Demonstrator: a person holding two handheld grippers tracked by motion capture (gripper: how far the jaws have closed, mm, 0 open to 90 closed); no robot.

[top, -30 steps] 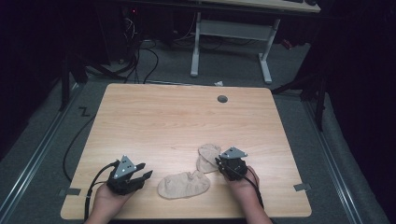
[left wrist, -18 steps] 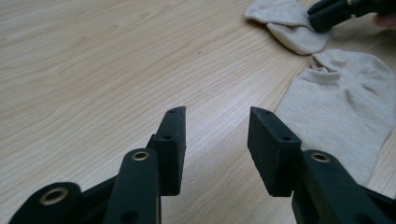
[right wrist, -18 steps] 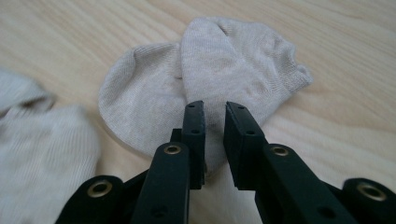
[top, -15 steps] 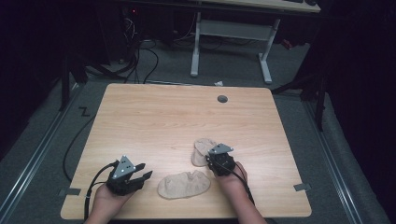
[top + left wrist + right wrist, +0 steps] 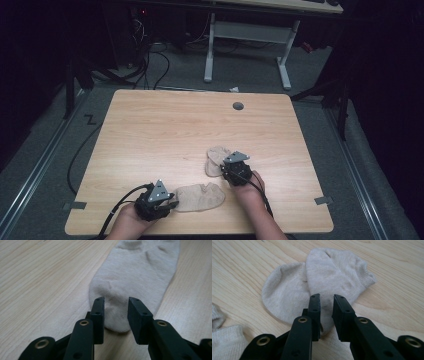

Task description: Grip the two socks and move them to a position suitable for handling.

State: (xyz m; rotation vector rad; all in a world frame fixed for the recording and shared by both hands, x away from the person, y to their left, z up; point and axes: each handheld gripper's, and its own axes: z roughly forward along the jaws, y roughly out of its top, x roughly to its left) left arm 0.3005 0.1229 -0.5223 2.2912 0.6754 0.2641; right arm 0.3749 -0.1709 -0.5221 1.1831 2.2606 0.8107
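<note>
Starting at the left, the left gripper (image 5: 170, 204) sits at the near edge of the wooden table (image 5: 165, 130), its jaws parted narrowly around the rounded end of the flat sock (image 5: 200, 197). In the left gripper view that sock (image 5: 135, 282) lies stretched away from the jaws, its near tip between them; I cannot tell whether the pads already touch the cloth, but nothing looks pinched. The sock rests near the table's near edge, a little left of centre.

Moving right, the folded sock (image 5: 216, 159) lies just beyond and to the right of the first, close to it but apart as far as the high view shows. The right gripper (image 5: 230, 170) rests at its near right side. In the right gripper view the jaws stand a small gap apart with the near edge of this sock (image 5: 322, 282) running down between them, one layer doubled over another; again no clamping is evident.

Both pieces look like thin knitted cloth: very light, limp, and likely to drape and bunch rather than hold shape. Slipping seems unlikely, since knit grips well, and there is nothing to break. A good hold would be a firm pinch on an edge or the toe, taking both layers on the folded one so it does not unfold when lifted.
</note>
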